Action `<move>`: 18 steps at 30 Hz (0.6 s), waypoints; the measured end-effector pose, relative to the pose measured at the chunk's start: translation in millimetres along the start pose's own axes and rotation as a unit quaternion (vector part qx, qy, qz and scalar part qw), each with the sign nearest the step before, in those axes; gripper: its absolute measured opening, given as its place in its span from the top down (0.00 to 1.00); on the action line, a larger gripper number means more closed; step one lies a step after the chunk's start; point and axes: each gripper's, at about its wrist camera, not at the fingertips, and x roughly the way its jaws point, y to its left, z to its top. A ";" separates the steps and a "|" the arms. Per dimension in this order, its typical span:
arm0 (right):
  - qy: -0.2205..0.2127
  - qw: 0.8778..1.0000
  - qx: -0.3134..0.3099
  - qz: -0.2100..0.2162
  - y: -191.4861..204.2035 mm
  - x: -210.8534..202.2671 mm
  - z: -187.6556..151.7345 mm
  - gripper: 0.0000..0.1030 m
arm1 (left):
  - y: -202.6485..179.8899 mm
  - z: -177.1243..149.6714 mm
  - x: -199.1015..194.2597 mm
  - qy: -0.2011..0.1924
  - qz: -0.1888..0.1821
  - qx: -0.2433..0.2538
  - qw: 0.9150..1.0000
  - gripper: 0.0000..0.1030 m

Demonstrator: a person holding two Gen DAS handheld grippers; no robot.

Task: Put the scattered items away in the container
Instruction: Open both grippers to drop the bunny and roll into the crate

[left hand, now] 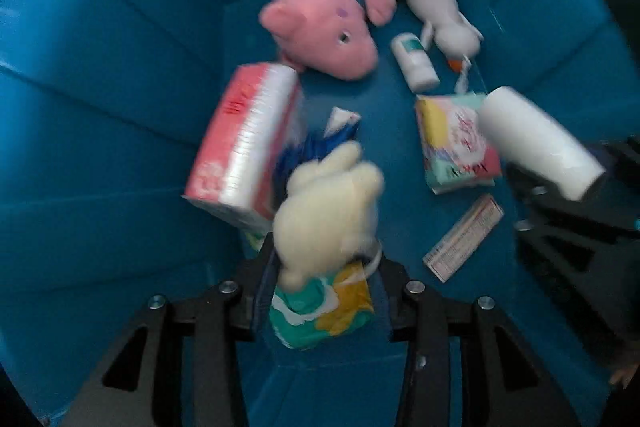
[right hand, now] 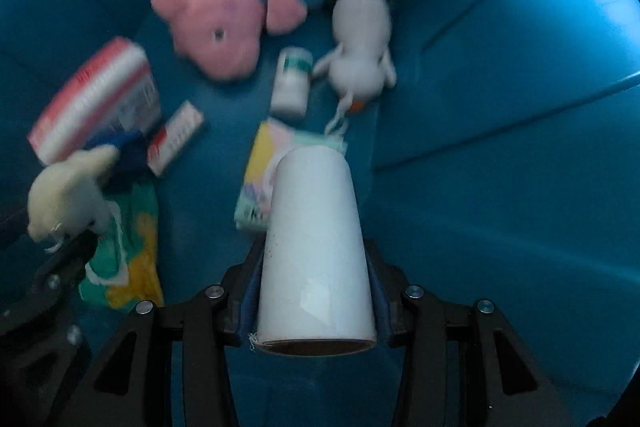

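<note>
No legible text anywhere; motion blur throughout.
Red marks on the pink-and-white tissue pack [left hand: 244, 143], red scrawl on the pastel tissue packet [left hand: 456, 143], fine print on the small flat box [left hand: 464, 239], a green label band on the white bottle [left hand: 414, 61]: all smeared, none readable in either wrist view.

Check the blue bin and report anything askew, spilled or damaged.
Nothing looks spilled or damaged. Inside the blue bin the pink tissue pack leans tilted on its edge rather than lying flat. The cream plush and the white roll sit between tongs, not yet dropped. The rest lies loosely jumbled.
</note>
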 end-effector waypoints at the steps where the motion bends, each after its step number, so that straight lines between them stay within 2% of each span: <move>1: 0.009 1.000 -0.001 -0.005 5.1 3.0 -4.7 0.57 | -0.9 0.1 2.9 0.007 -0.002 0.003 1.000 0.44; 3: 0.023 1.000 -0.001 -0.014 4.7 11.6 -5.4 0.57 | -2.2 6.1 8.7 0.014 0.005 0.010 1.000 0.30; 10: 0.028 1.000 0.005 -0.002 0.3 14.0 -10.2 0.54 | -3.7 4.9 10.6 0.017 0.008 0.011 1.000 0.29; 15: 0.031 0.999 0.001 0.011 0.9 15.0 -15.6 0.40 | -5.9 3.8 10.0 0.017 0.010 0.011 1.000 0.29; 18: 0.032 0.999 -0.002 0.013 1.0 15.4 -18.9 0.38 | -6.4 4.3 11.0 0.015 0.015 0.011 1.000 0.29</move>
